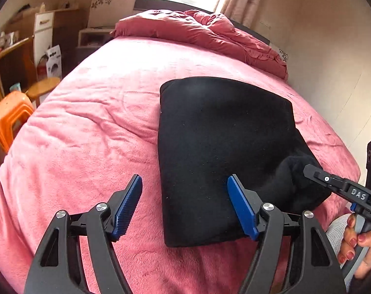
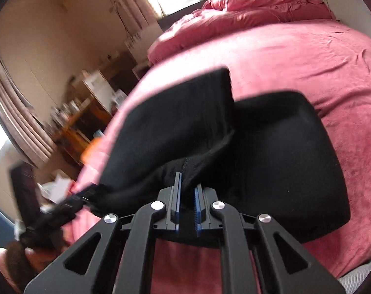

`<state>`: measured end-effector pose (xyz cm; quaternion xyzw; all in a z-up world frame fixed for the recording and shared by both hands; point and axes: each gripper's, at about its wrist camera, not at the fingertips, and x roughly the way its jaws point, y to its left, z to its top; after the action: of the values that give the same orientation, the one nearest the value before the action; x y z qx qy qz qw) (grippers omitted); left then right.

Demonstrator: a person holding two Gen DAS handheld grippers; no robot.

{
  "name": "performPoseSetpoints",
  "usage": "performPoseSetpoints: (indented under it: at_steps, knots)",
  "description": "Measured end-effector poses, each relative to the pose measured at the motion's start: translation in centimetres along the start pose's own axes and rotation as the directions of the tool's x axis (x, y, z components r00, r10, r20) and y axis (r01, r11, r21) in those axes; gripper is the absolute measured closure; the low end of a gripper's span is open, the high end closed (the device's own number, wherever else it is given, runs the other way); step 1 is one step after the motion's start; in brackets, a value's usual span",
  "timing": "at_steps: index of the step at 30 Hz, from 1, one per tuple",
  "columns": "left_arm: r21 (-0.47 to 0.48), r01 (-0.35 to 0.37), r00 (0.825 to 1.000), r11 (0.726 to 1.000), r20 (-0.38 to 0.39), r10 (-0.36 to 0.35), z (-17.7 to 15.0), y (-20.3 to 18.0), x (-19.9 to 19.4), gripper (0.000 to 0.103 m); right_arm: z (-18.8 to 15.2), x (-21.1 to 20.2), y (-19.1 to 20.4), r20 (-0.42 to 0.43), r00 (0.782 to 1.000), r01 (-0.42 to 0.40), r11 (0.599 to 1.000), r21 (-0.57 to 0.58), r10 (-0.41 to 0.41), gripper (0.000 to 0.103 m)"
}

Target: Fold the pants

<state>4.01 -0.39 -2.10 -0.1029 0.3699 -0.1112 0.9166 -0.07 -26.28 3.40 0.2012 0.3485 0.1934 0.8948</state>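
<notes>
On the pink bed lie the black pants, already folded into a thick block whose long axis runs away from the person toward the heaped duvet. Left tongs hover released over the block's near left edge, one blue pad above the bedding, the other above the cloth, touching nothing. Right tongs are clenched on a bunched fold of the pants at the near right corner and lift that flap up and leftward over the block. The view there is blurred, so how far the flap reaches is unclear. Judging by this, the coming fold turns on the right side: the raised flap must travel across the block, and the left tongs sit nearest the receiving edge.
</notes>
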Motion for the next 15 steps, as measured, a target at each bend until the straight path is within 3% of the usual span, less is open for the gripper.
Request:
performPoseSetpoints:
  at_steps: [4,7,9,10,13,14,15]
  knots:
    - [0.055,0.003,0.999,0.998,0.036,-0.005,0.3,-1.2,-0.7,0.032,0.5,-2.2,-0.1,-0.005,1.000,-0.007,1.000,0.014,0.007,0.095]
    - [0.081,0.001,1.000,0.997,-0.012,0.000,-0.1,-1.4,0.5,0.027,-0.7,-1.6,-2.2,-0.097,0.994,0.056,0.997,0.055,-0.051,0.095]
    - [0.105,-0.017,0.997,0.994,-0.075,0.025,-0.7,-1.9,1.6,0.024,-1.8,-0.2,-4.1,-0.179,0.983,0.076,0.985,0.152,-0.048,0.095]
    - [0.119,-0.023,0.993,0.993,-0.113,0.036,-1.1,-2.0,2.3,0.024,-1.7,0.0,-4.4,-0.194,0.980,0.082,0.983,0.167,-0.049,0.095]
    - [0.098,-0.013,0.993,0.995,-0.119,0.025,-1.5,-1.5,2.5,0.023,-0.9,-0.3,-3.3,-0.188,0.979,0.093,0.990,0.105,-0.072,0.088]
    - [0.087,-0.009,0.992,0.996,-0.124,0.020,-1.5,-1.4,2.4,0.023,-0.8,-0.9,-2.8,-0.150,0.988,0.061,0.994,0.095,-0.047,0.071]
    - [0.070,0.000,0.993,0.998,-0.117,0.009,-1.3,-1.2,2.2,0.023,-0.5,-1.7,-2.6,-0.105,0.994,0.025,0.995,0.100,-0.014,0.040]
